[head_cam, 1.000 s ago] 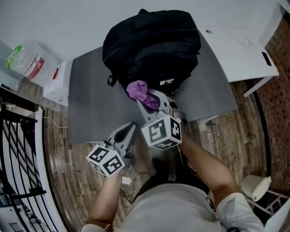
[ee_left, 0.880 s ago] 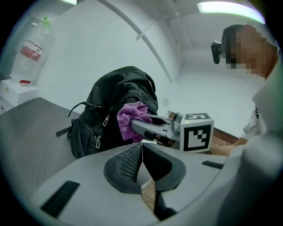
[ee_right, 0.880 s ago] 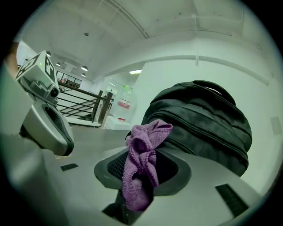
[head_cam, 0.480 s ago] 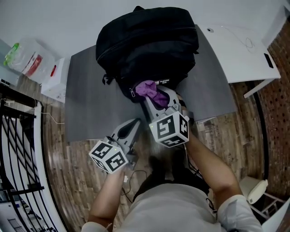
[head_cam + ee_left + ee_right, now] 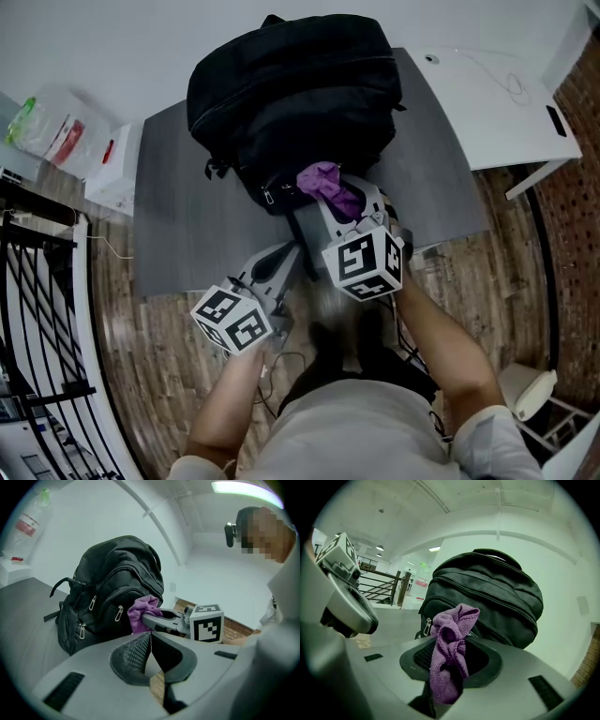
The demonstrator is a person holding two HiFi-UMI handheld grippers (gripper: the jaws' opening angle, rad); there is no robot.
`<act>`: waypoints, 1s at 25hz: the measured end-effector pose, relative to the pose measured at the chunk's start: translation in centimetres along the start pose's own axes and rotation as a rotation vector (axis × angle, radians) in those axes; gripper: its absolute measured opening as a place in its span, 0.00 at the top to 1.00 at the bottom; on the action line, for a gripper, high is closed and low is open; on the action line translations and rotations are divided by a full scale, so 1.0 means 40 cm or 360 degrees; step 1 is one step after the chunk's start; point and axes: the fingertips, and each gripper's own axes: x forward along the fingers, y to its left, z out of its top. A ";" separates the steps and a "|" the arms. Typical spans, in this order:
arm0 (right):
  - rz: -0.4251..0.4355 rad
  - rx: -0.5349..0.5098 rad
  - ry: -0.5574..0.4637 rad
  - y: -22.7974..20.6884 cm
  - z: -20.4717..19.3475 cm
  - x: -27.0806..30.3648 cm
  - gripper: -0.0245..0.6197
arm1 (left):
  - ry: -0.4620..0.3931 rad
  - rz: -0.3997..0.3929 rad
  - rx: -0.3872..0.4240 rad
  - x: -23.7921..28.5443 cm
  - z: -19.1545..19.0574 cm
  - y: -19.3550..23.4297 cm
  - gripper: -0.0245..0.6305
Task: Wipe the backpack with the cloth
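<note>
While the right gripper (image 5: 451, 663) pinches a crumpled purple cloth (image 5: 451, 644) between its jaws, the upper folds of the cloth stand up past the jaw tips. Its lower end drops out of sight between the pads. Seen from the head view, the cloth sits at the lower front of the black backpack (image 5: 291, 103), beside a zip pocket. Whether it presses on the fabric or only hangs just in front of it cannot be made out.

The left gripper (image 5: 284, 259) has its jaws pressed together with nothing between them. It is held in the air just to the left of the right gripper, over the near edge of the table (image 5: 183, 220) and apart from the backpack. Its own view looks past the closed jaws to the right gripper's marker cube (image 5: 206, 624) and the cloth.

The backpack stands upright on the dark grey table, close to a pale wall. The right gripper covers part of its base. A white desk (image 5: 478, 94) adjoins the table on the right and is cut off by the picture's edge. At far left are a clear plastic box (image 5: 56, 127), its contents too blurred to tell, and a black railing (image 5: 37, 309). The person's forearms (image 5: 450, 347) and trunk fill the bottom of the head view and run out of frame, hiding much of the wooden floor (image 5: 159, 366).
</note>
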 end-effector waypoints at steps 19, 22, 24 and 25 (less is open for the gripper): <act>-0.0087 0.0019 0.0093 -0.104 -0.081 -0.045 0.76 | 0.0042 -0.0038 0.0041 0.063 -0.001 -0.028 0.96; -0.0111 0.0006 0.0112 -0.124 -0.099 -0.059 0.76 | 0.0046 -0.0038 0.0037 0.069 -0.006 -0.031 0.96; -0.0131 0.0003 0.0127 -0.138 -0.113 -0.067 0.76 | 0.0050 -0.0036 0.0034 0.069 -0.011 -0.031 0.96; -0.0142 0.0004 0.0135 -0.145 -0.119 -0.070 0.76 | 0.0052 -0.0034 0.0032 0.069 -0.013 -0.031 0.96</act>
